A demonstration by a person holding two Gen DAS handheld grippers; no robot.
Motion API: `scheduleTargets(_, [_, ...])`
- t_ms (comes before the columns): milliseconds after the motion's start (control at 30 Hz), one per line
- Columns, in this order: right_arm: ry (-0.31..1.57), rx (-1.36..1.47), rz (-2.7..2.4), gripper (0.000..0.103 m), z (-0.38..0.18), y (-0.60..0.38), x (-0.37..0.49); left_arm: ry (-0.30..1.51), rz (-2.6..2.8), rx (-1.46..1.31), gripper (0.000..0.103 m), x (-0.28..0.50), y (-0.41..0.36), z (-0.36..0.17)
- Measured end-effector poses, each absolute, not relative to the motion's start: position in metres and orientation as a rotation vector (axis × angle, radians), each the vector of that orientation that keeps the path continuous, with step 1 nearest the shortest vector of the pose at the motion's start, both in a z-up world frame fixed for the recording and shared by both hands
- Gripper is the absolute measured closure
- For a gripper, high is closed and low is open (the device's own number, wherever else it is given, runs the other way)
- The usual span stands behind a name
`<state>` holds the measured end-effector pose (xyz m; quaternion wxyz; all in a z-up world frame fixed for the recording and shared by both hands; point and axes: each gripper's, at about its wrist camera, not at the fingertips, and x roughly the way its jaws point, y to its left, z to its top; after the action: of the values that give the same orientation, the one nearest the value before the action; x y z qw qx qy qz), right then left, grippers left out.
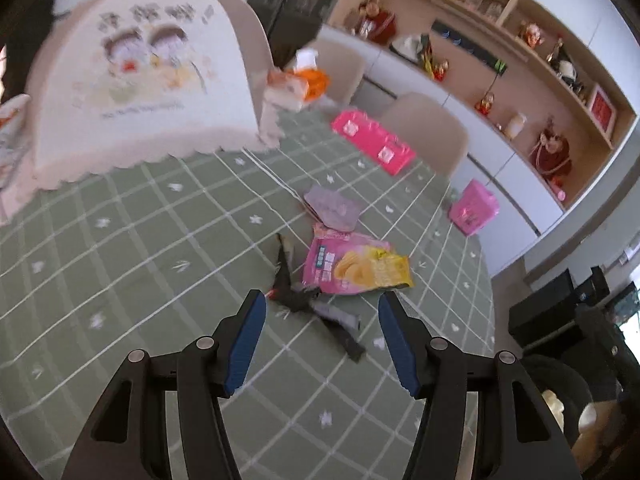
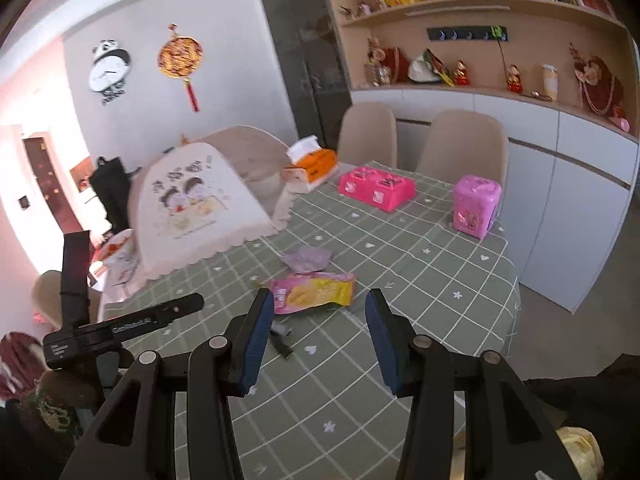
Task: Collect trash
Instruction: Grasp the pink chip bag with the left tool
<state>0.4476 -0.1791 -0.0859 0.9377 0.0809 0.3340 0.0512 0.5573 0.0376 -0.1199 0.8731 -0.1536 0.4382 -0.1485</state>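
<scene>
Both grippers look the same: left gripper (image 1: 322,308) and right gripper (image 2: 319,304) have matte black linkage arms, silver round pivot pins, and ribbed blue pads (image 1: 246,344).

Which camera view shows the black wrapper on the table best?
The left wrist view. There the black wrapper lies almost whole on the cloth, just ahead of the open left tool. In the right wrist view only a small dark end shows, because the right tool's finger hides the rest.
</scene>
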Motion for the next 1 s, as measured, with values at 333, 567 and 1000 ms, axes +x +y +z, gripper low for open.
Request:
scheduleTargets(333, [0.824, 0.163, 0.030, 0.058, -0.129, -0.190, 0.476, 0.998, -0.410, -0.290, 0.044, 0.643, -0.005, -0.167])
scheduleTargets(567, [0.879, 0.185, -0.010, 0.058, -0.145, -0.206, 0.476, 1.072, -0.430, -0.266, 0.058, 0.664, -0.018, -0.192])
scheduleTargets(1000, [0.907, 0.122, 0.144, 0.058, -0.155, -0.171, 0.535, 1.088, -0.348, -0.373, 0.093, 0.586, 0.058, -0.169])
